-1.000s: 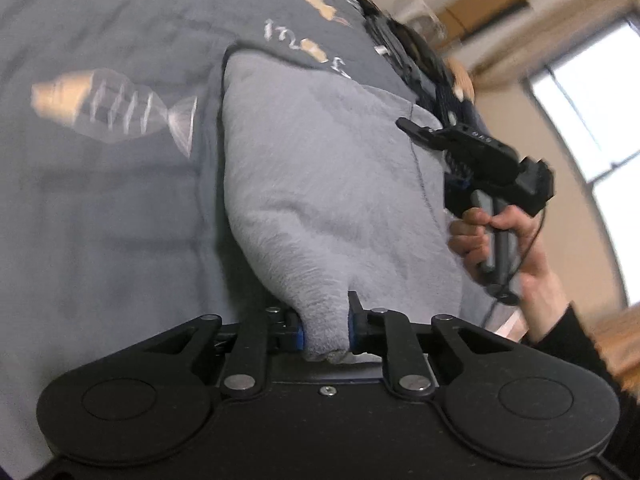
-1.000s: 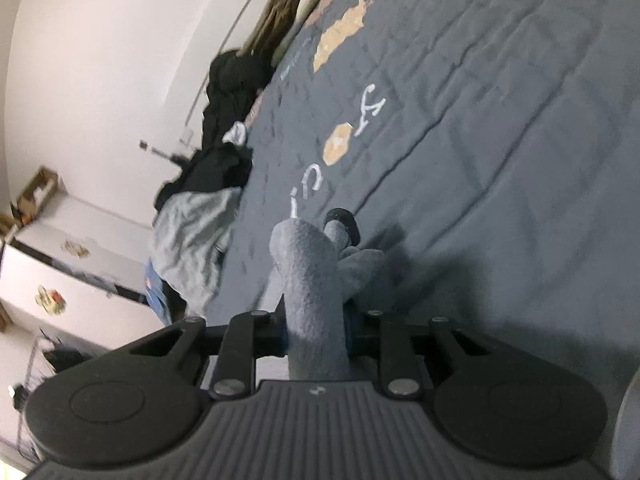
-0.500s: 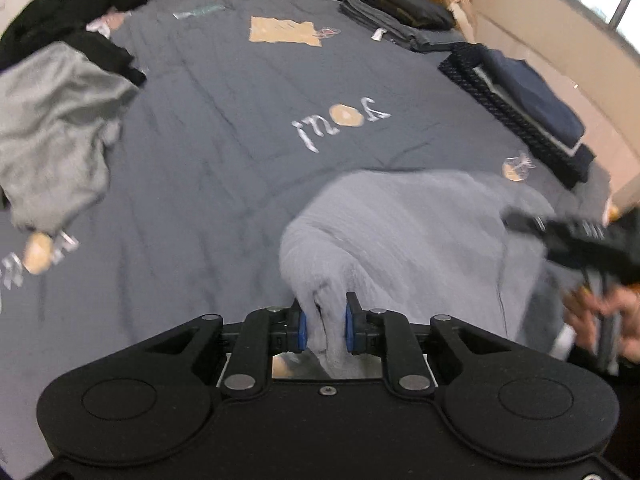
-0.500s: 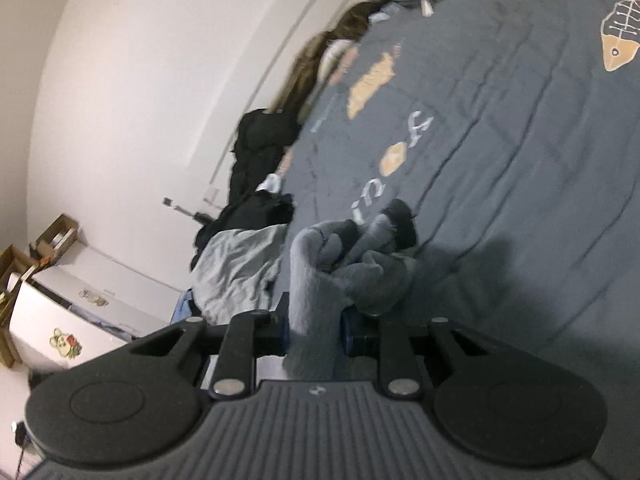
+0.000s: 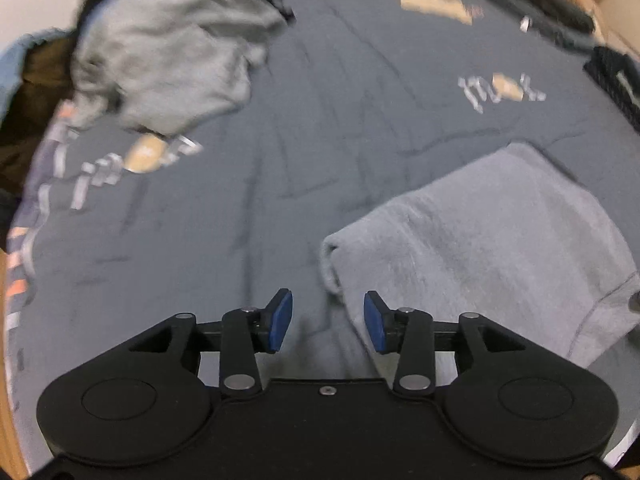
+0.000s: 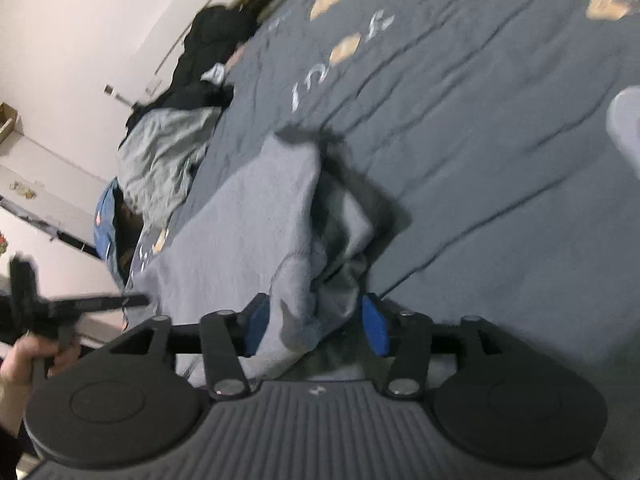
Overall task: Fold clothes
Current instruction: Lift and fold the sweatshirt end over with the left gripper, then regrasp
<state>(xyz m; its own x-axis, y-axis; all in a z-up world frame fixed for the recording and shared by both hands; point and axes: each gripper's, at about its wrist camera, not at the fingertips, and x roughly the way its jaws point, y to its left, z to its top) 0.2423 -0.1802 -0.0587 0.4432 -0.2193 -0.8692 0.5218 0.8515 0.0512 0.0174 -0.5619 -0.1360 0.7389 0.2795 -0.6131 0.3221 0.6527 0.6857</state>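
Note:
A grey fleece garment [image 5: 480, 236] lies on the dark grey bedspread [image 5: 320, 120], to the right in the left wrist view. My left gripper [image 5: 327, 322] stands open just short of the garment's near left corner, nothing between its blue pads. In the right wrist view the same grey garment [image 6: 248, 232] lies bunched with a fold along its right side. My right gripper [image 6: 314, 326] is open, and the garment's near edge lies loose between the spread pads. The left gripper tool [image 6: 60, 308] and the hand holding it show at the left edge.
A crumpled light grey garment [image 5: 168, 48] and dark clothes lie at the bed's far left. Folded dark clothes [image 5: 560, 20] sit along the far right edge. Black clothes [image 6: 208, 56] pile against the white wall. The bedspread carries printed letters and fish motifs.
Both grippers went from shut on the grey garment to open. The garment, held up a second ago, now lies on the bedspread, and the left gripper has drawn back to its left.

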